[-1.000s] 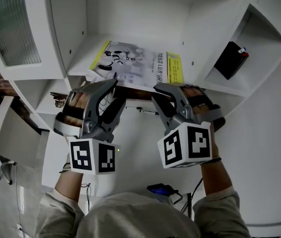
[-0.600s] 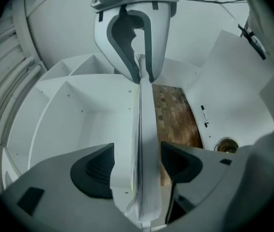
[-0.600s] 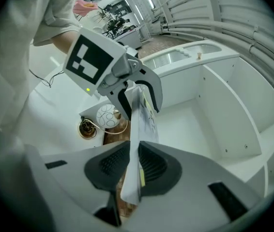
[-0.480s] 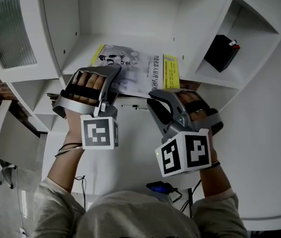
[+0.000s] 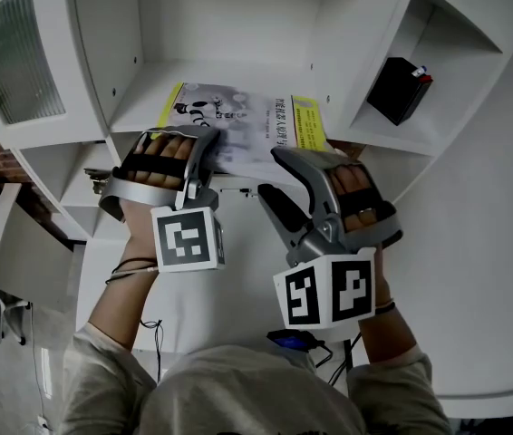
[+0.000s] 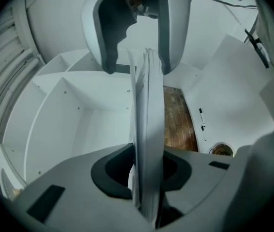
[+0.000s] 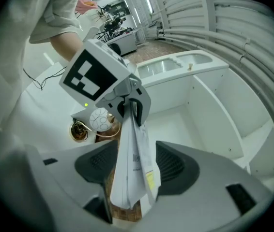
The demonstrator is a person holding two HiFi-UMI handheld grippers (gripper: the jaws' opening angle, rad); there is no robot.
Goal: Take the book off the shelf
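Note:
The book [image 5: 238,127], a thin paperback with a grey picture cover and yellow edge strips, lies flat on the white shelf [image 5: 143,98], its front edge over the lip. My left gripper [image 5: 204,152] has just closed and is shut on the front left part. Seen edge-on, the book [image 6: 146,129] is pinched in the left gripper [image 6: 146,166]. My right gripper [image 5: 273,175] has just been opening. Its jaws stand apart, one above and one below the book's front right corner. In the right gripper view the book [image 7: 132,158] hangs between the pads of the right gripper [image 7: 134,166], with a gap on each side.
A black box [image 5: 399,91] sits in the compartment to the right. A ribbed glass door [image 5: 16,57] stands open at the left. White shelf walls close in on both sides of the book. Below lie a brick-pattern floor [image 6: 178,124] and a small blue device [image 5: 293,343].
The left gripper rolled over from beneath the shelf edge, came onto the book's front left part and closed on it. The right gripper's jaws, shut on the book before, have spread apart.

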